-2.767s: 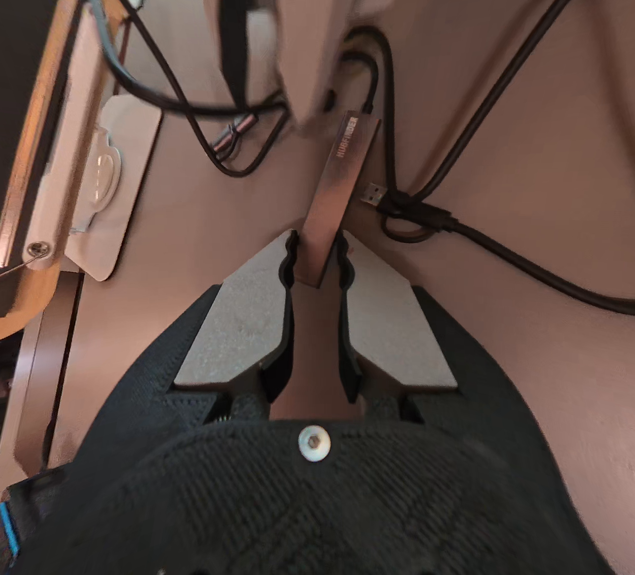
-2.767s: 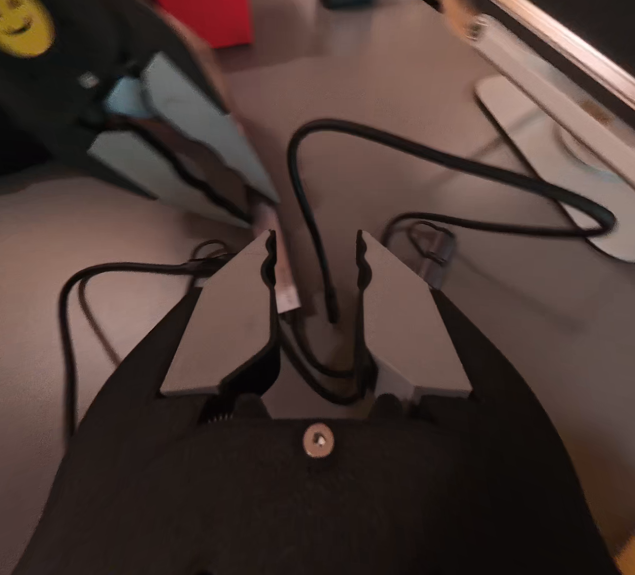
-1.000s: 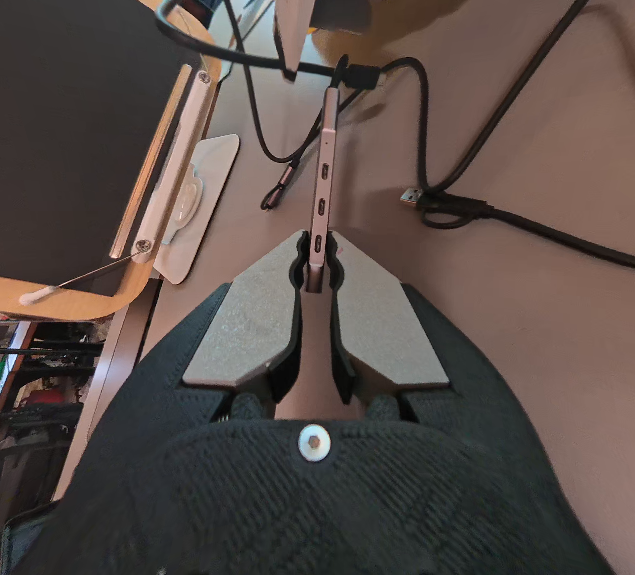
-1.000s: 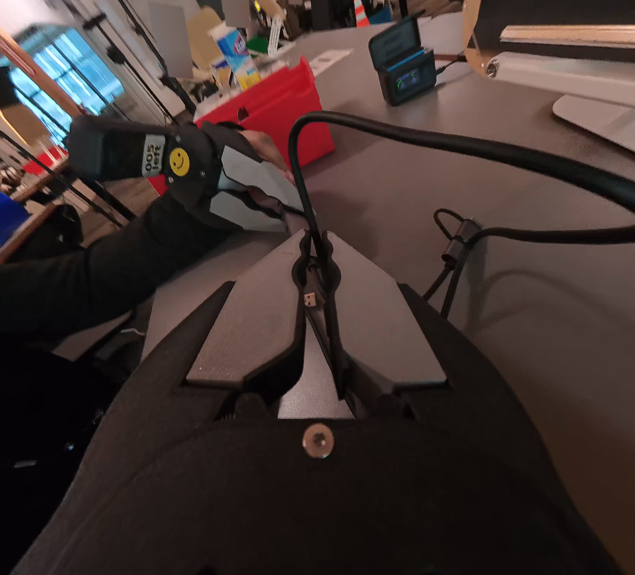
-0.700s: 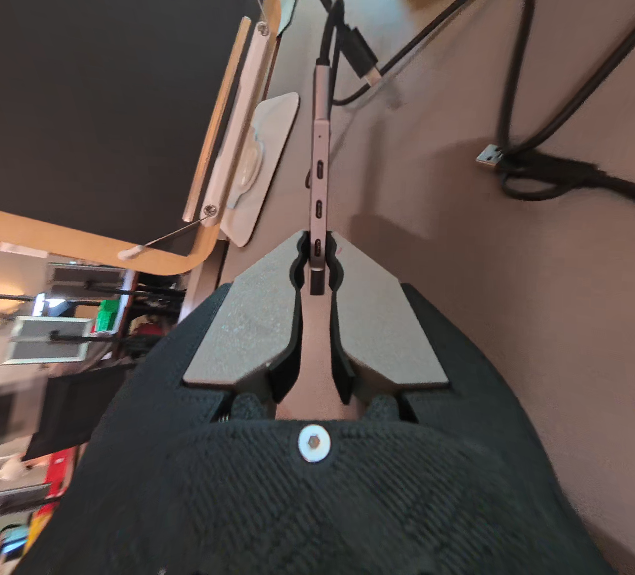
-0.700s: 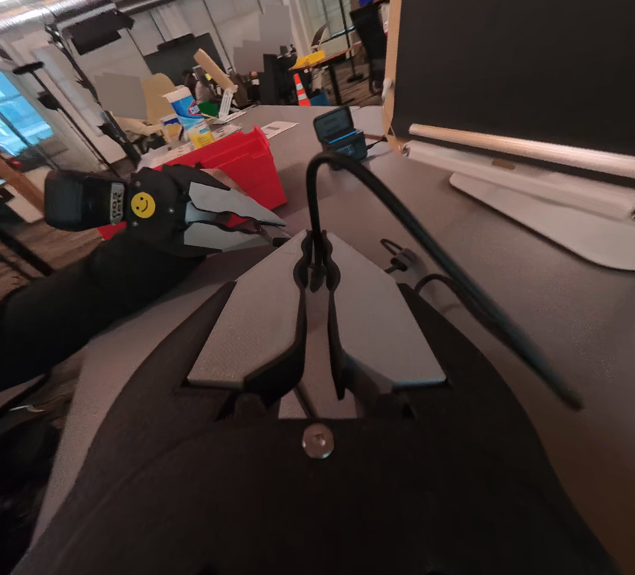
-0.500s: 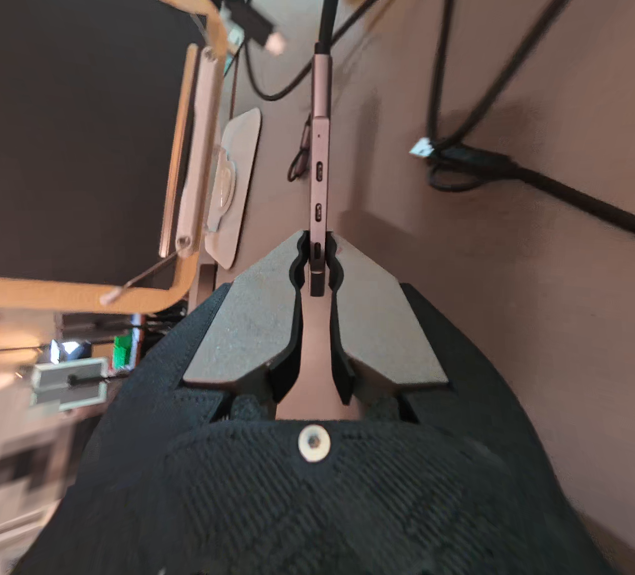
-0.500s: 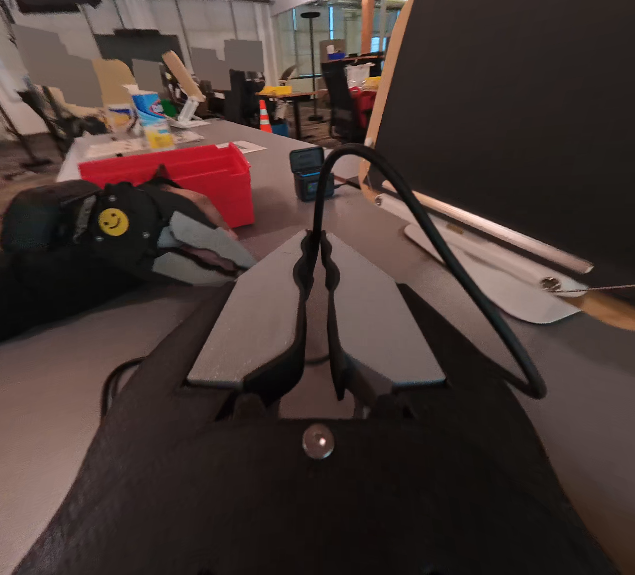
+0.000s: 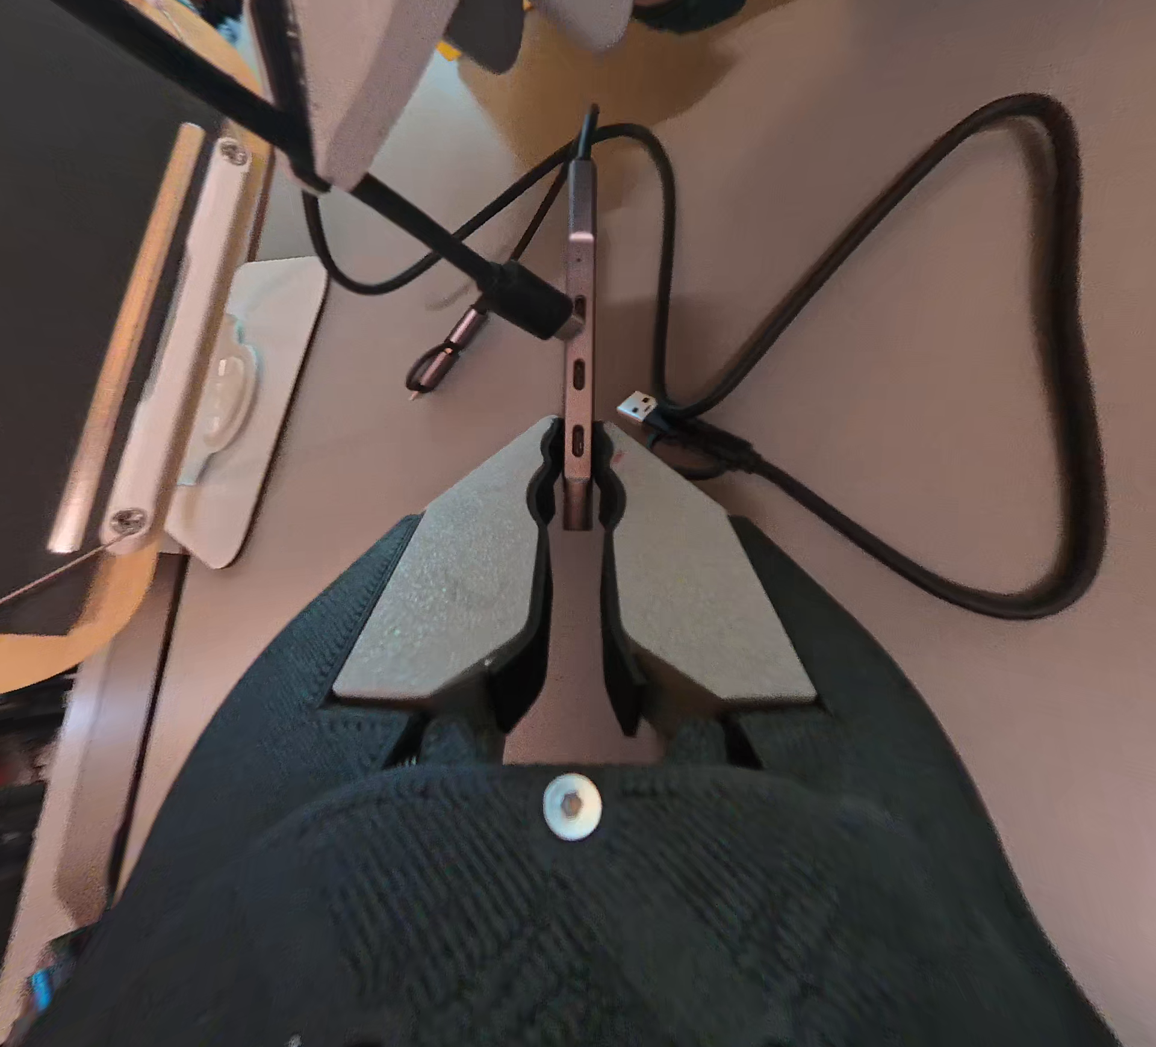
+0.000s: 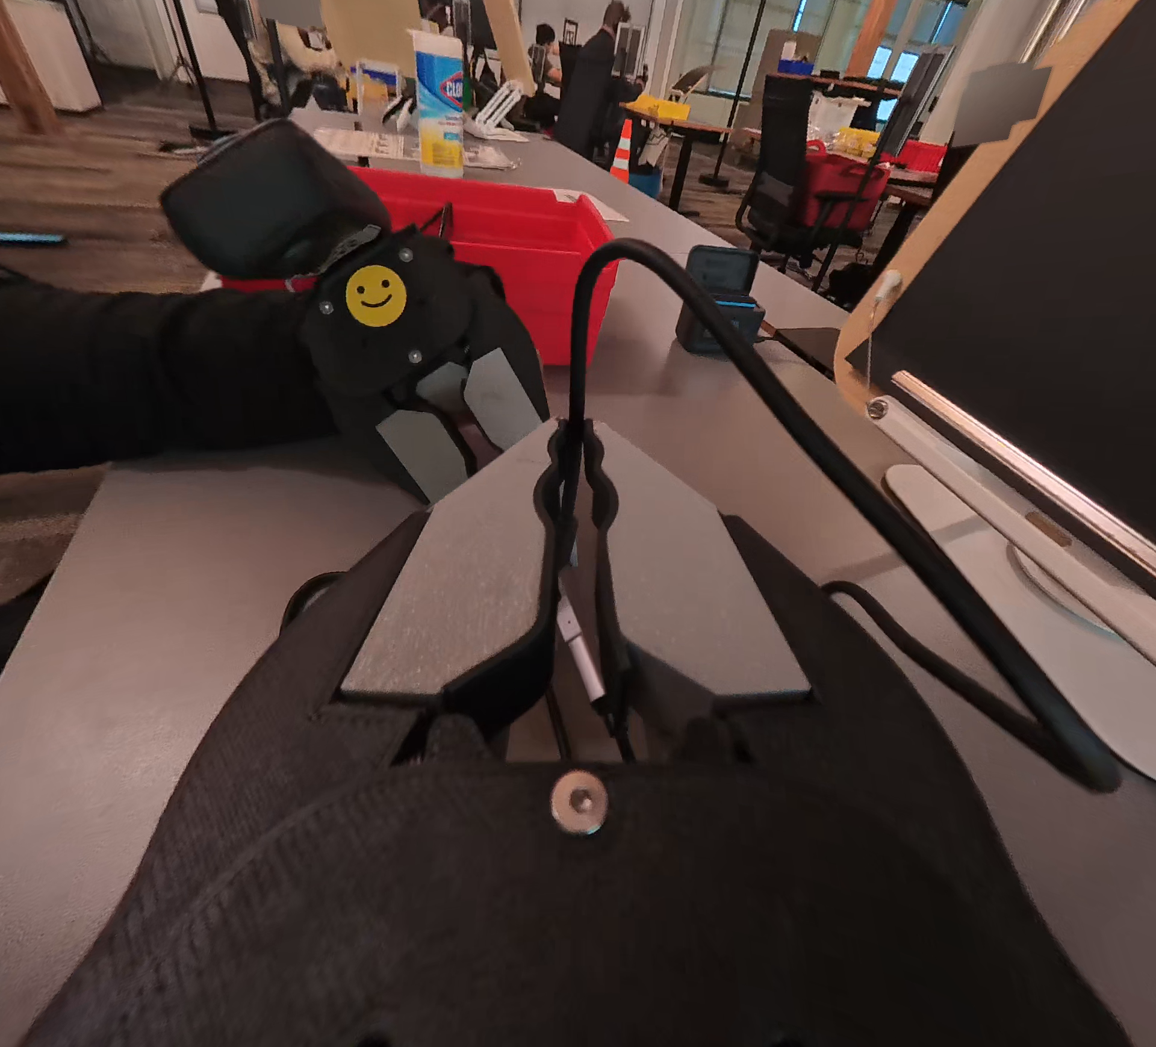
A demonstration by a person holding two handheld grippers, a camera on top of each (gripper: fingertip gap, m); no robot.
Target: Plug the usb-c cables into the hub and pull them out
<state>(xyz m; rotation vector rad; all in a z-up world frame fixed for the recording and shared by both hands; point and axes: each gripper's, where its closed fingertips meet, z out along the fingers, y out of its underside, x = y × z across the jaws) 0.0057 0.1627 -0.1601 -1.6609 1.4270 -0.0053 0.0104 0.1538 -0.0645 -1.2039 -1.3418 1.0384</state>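
Since a half-second ago the right hand-held gripper (image 9: 325, 166), pinching the stiff black usb-c cable (image 9: 438, 247), has brought its plug (image 9: 532, 310) to the hub (image 9: 580, 329). Left hand-held gripper (image 9: 577, 454) clamps the hub's near end edge-up above the tabletop (image 9: 876, 329); light and rigid, it's best gripped there, clear of the ports.

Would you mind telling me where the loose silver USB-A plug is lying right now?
In the left wrist view, the USB-A plug lies on the table, just right of the hub held on edge by the left gripper.

Both wrist views look closely along their fingers, seemingly sharing the hub (image 9: 580, 329).
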